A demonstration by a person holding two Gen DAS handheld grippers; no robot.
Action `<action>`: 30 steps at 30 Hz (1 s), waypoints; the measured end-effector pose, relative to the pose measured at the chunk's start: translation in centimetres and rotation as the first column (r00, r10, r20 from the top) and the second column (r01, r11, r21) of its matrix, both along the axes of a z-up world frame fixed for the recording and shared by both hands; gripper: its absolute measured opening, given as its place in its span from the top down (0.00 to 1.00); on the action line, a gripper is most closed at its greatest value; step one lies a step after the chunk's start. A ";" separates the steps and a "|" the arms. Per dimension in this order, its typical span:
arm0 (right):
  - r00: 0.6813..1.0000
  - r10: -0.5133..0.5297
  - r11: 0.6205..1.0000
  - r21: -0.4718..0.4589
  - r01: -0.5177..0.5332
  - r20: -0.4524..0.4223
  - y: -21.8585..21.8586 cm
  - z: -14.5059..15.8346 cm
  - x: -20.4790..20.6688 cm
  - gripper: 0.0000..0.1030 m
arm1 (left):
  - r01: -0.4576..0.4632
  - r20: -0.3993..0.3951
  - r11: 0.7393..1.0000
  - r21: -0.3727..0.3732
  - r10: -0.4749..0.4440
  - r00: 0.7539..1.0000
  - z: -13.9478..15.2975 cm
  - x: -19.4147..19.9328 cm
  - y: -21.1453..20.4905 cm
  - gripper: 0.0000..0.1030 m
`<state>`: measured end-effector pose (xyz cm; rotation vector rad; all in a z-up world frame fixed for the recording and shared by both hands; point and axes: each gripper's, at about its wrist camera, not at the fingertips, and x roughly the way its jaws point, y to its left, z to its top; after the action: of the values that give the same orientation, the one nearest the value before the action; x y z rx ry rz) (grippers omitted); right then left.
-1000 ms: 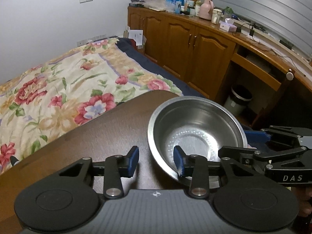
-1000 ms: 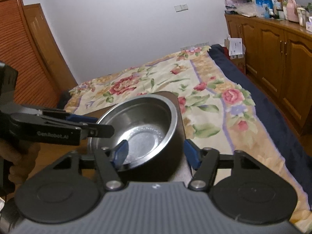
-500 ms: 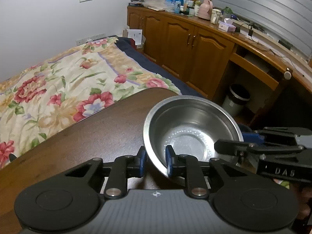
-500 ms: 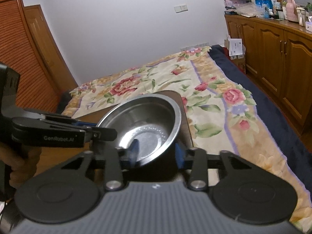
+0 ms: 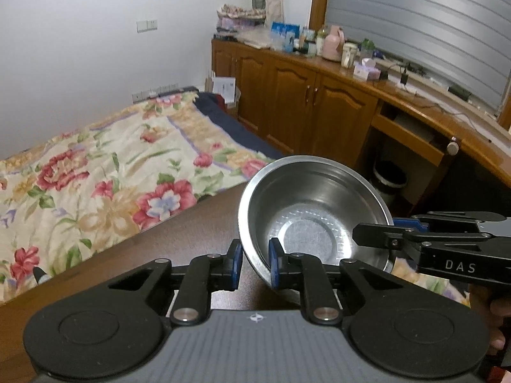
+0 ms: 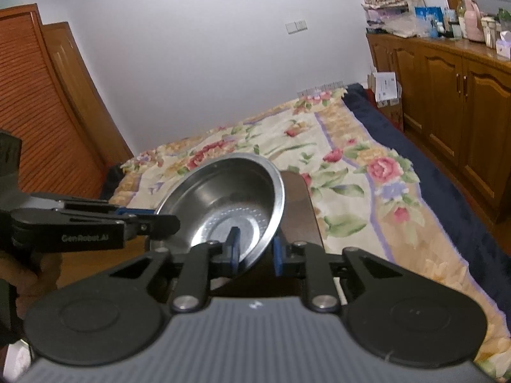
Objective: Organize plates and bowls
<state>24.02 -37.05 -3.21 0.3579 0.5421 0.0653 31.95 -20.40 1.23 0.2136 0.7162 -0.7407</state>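
The steel bowl hangs tilted above the far end of the dark wooden tabletop, clear of the surface as far as the views show, with its opening turned toward the cameras. Two pairs of tongs pinch its rim from opposite sides. The left tongs have one blue pad outside the wall and one inside at the near-left rim; the right tongs clamp the rim on the other side in the same way, one pad inside, one outside.

The step in hand looks like a two-handed carry. Thin, slick steel held only at the rim can pivot between the pads, so both grips should stay firm and the two hands should travel together at one height. Pulling them apart or twisting one against the other would likely slip a pad off the lip. Levelling the bowl before lowering it would help it land flat. No plates or other bowls are in view, so where it goes cannot be told; the flowered bed lies just beyond the tabletop's edge.
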 end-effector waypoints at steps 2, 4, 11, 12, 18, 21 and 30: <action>1.000 -0.001 1.000 -0.007 0.001 0.016 0.3 0.8 -0.5 0.78 | -0.002 0.019 1.000 -0.007 0.002 1.000 1.0 -0.8 0.5 0.81; 1.000 -0.002 1.000 -0.014 0.002 0.029 0.5 1.4 -0.9 0.78 | -0.004 0.037 1.000 -0.008 0.004 0.999 1.8 -1.5 1.0 0.81; 0.997 -0.006 1.000 -0.028 0.008 0.078 1.8 3.7 -2.9 0.80 | 0.000 0.092 0.999 -0.041 0.004 0.996 4.7 -4.6 3.0 0.81; 0.996 -0.006 1.000 -0.027 0.009 0.085 1.9 4.1 -3.2 0.80 | 0.000 0.101 0.999 -0.044 0.005 0.995 5.1 -5.1 3.3 0.81; 0.992 0.003 0.999 -0.045 0.003 0.130 3.1 5.8 -4.7 0.80 | -0.012 0.156 0.998 -0.068 0.023 0.987 7.0 -7.7 5.4 0.81; 0.990 0.016 0.998 -0.054 -0.008 0.143 3.8 6.2 -5.3 0.80 | -0.022 0.165 0.997 -0.073 0.034 0.986 7.3 -8.6 6.2 0.81; 0.988 0.060 0.995 -0.083 -0.049 0.141 5.0 6.3 -6.1 0.80 | -0.035 0.171 0.996 -0.084 0.049 0.984 7.1 -10.9 8.5 0.80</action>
<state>17.93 -32.05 3.12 0.2583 0.4107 0.1210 21.07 -11.85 8.31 0.1860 0.5226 -0.7003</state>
